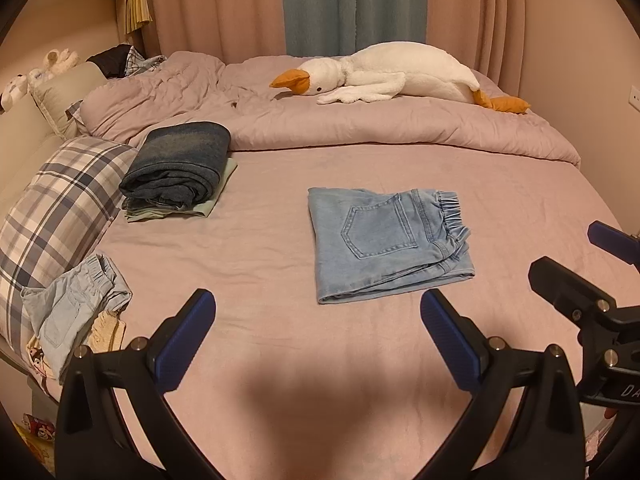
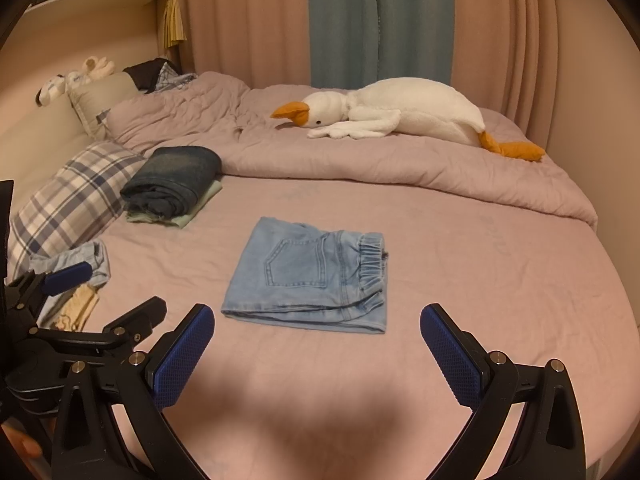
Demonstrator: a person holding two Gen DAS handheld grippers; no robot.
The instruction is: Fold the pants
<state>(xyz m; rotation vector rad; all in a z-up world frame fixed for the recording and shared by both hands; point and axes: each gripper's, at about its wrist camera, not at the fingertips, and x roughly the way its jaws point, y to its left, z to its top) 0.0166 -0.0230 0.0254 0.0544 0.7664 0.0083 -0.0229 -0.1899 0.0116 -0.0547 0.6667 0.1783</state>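
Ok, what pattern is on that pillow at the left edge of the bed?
Blue, grey and white plaid pillow; clearest in the left wrist view.

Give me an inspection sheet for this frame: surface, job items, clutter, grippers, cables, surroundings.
Surface: pink bed sheet, lightly wrinkled.
Job's things: light blue denim pants folded into a flat rectangle, back pocket up, elastic waistband to the right; nothing touches them.
Clutter: rolled dark blue jeans on a folded pale green garment; crumpled light blue garment by the plaid pillow; white plush goose on the bunched pink duvet.
Grippers: left gripper open, empty; right gripper open, empty.
Cables: nothing seen.
Surroundings: pink and blue curtains, a wall shelf at upper left.
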